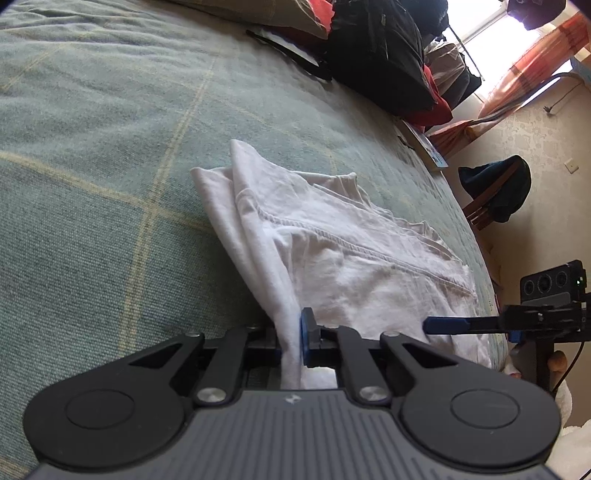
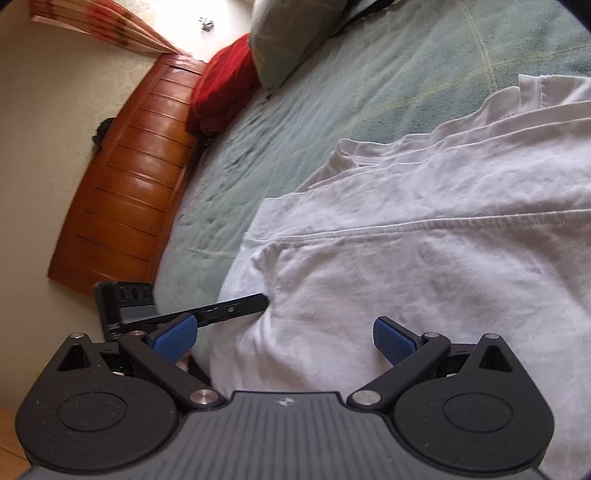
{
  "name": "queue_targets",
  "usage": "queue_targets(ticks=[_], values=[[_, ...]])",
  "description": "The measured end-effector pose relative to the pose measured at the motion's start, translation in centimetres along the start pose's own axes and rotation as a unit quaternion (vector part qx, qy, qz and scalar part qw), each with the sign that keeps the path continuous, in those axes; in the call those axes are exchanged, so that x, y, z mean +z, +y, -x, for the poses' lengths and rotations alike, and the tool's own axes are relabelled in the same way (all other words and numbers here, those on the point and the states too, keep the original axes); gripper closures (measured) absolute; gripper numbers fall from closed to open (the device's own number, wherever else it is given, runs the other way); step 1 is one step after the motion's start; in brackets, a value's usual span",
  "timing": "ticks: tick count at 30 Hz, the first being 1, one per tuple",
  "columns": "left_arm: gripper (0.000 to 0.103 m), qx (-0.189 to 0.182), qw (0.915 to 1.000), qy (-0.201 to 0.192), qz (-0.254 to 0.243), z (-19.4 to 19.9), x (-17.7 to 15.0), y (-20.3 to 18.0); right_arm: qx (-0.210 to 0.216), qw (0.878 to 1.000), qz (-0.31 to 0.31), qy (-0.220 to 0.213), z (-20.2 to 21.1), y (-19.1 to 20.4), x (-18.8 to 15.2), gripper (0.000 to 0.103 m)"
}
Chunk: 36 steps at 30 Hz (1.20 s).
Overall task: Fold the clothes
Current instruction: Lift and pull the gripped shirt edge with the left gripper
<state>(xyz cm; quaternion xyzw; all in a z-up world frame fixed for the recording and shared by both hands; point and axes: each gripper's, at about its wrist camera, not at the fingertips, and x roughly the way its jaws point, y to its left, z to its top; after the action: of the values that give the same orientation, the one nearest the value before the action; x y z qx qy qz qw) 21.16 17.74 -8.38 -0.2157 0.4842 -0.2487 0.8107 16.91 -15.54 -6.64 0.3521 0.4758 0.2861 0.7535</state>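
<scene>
Green plaid bedspread carries one white T-shirt; black bag beyond. Left gripper pinches its edge; right gripper gapes wide, empty.

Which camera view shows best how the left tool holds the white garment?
The left wrist view: the left tool is shut on a fold of the white garment. The right wrist view shows only one finger reaching the cloth's edge, not the pinch.

1. We see a bed covered in a green blanket with pale yellow check lines.
2. On it lies a rumpled white garment, near the bed's edge.
3. Farther up rest a green pillow, a red cushion and a black bag.
</scene>
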Motion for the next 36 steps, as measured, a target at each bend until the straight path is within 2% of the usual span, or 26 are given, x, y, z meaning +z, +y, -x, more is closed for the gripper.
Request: queue_targets(ticks=[11,15,18,26,32,36], values=[[0.092,0.002,1.0000,0.002,-0.005,-0.3,0.0,-0.1,-0.045,0.997,-0.008,-0.067,-2.0,-1.0,5.5,0.000],[0.090,0.004,1.0000,0.002,-0.003,-0.3,0.0,0.0,-0.062,0.995,-0.016,-0.073,-2.8,-1.0,6.8,0.000],[0.090,0.008,1.0000,0.002,-0.003,-0.4,-0.1,-0.1,-0.069,0.994,-0.016,-0.077,-2.2,0.1,6.0,0.000],[0.089,0.022,0.9997,-0.007,-0.002,-0.2,-0.5,-0.5,-0.089,0.994,-0.043,-0.050,0.1,2.2,-0.9,0.000],[0.089,0.038,0.9991,-0.020,0.000,-0.2,-0.8,-0.9,-0.073,0.993,-0.086,-0.045,1.4,1.9,-5.5,0.000],[0.090,0.048,0.9985,-0.026,0.003,-0.1,-0.9,-1.2,-0.074,0.993,-0.092,-0.017,1.1,1.8,-7.4,0.000]])
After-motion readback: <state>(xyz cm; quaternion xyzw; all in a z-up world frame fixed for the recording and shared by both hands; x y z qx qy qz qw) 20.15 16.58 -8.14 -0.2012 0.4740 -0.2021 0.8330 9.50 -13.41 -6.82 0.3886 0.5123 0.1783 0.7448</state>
